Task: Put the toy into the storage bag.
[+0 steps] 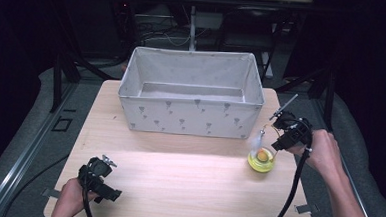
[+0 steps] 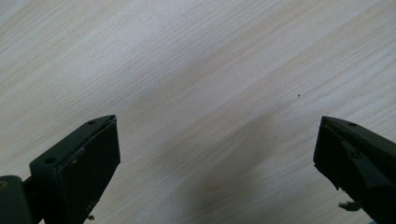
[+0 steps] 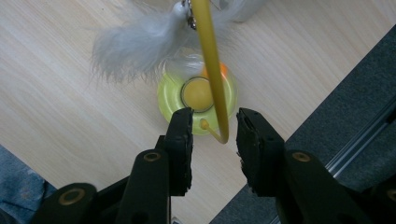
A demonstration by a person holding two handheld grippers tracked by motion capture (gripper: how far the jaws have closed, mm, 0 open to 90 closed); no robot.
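1. The table [image 1: 177, 173] is a light wooden worktop with a pale, straight grain — it stands on a grey floor [image 1: 24, 129].
2. A grey fabric box [image 1: 191, 93] with a small printed pattern sits on the worktop against the far edge, about midway between the left and right edges; its top is open.
3. A yellow round toy base [image 1: 261, 160] rests on the worktop near the right edge, just in front of the box's right front corner — a yellow wire [image 3: 212, 70] rises from it, with a white feather tuft [image 3: 135, 49] at the wire's top.
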